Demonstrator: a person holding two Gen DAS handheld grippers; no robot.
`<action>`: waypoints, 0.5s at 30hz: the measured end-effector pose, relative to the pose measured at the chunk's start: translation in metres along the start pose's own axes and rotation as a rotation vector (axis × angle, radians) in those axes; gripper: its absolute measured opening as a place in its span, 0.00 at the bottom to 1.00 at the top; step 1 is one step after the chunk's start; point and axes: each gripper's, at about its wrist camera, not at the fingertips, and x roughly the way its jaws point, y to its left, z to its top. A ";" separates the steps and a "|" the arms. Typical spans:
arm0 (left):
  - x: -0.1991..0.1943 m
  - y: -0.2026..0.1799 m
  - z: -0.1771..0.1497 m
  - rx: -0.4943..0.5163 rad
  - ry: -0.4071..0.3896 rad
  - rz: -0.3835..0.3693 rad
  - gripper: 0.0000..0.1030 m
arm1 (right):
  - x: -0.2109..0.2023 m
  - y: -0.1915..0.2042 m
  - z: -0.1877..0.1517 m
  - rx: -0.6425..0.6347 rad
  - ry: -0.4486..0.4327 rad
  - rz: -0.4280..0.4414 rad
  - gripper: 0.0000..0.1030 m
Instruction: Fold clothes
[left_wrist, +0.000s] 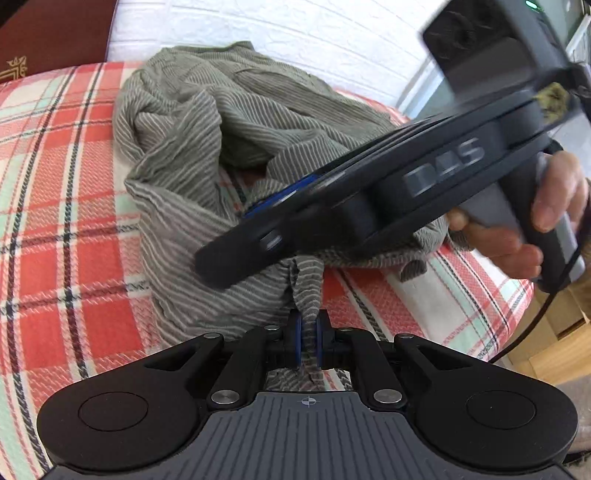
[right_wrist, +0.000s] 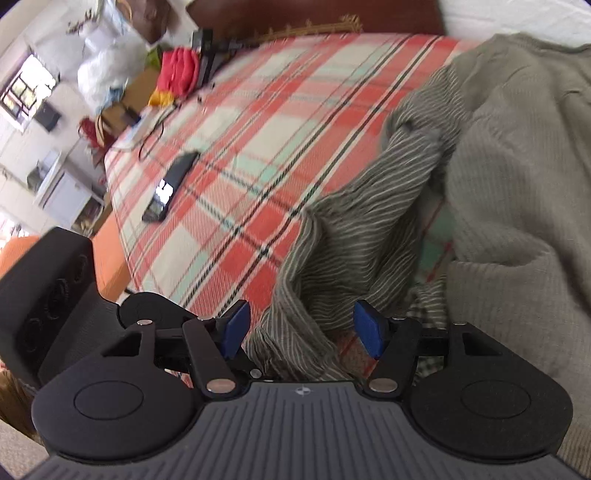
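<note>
Striped garment (left_wrist: 177, 155) bunched on the bed (left_wrist: 55, 206), a fold pinched tight in left gripper (left_wrist: 308, 341); right gripper (right_wrist: 301, 330) wide apart, holding nothing, fabric directly ahead between its fingers.

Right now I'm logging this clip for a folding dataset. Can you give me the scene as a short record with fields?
surface: plaid bedcover
garment: grey striped garment, crumpled, not yet folded
left gripper: shut on a bunched edge of the garment
right gripper: open, jaws either side of a fold
also on bed: phone, screen lit
image quality: some motion blur
</note>
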 end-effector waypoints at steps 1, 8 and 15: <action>0.000 0.001 -0.001 -0.005 0.000 -0.001 0.05 | 0.005 0.001 0.000 -0.012 0.011 0.000 0.55; -0.029 0.014 -0.005 -0.071 -0.067 0.016 0.33 | -0.039 -0.023 -0.009 0.057 -0.130 0.002 0.03; -0.013 0.025 -0.002 -0.199 -0.098 -0.129 0.46 | -0.097 -0.056 -0.047 0.186 -0.255 -0.042 0.03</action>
